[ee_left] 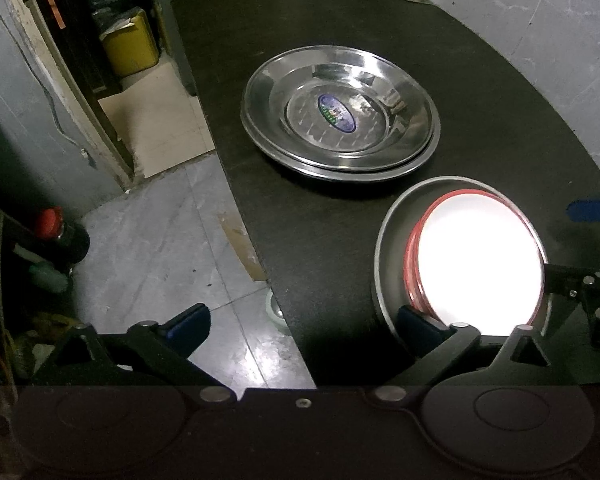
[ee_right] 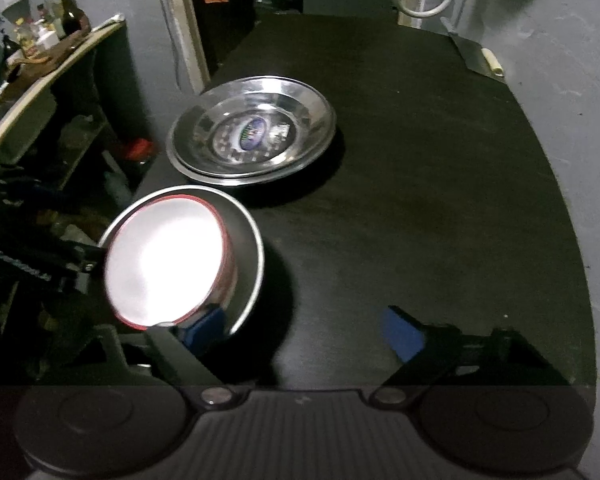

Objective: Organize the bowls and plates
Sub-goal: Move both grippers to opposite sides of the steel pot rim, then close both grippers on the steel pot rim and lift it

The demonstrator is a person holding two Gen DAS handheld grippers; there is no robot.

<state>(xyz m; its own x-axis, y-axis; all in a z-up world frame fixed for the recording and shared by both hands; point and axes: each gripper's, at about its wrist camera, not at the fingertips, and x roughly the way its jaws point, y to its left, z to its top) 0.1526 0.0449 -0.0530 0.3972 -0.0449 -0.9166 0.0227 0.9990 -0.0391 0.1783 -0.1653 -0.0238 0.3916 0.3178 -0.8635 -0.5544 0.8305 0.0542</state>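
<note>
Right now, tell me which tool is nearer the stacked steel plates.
Too close to call. Both tools, left and right, sit at the bowls' near rim, short of the steel plates.

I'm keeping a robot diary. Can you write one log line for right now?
plates: stacked on table | red bowl: tilted in steel bowl | left claw: open | right claw: open
</note>
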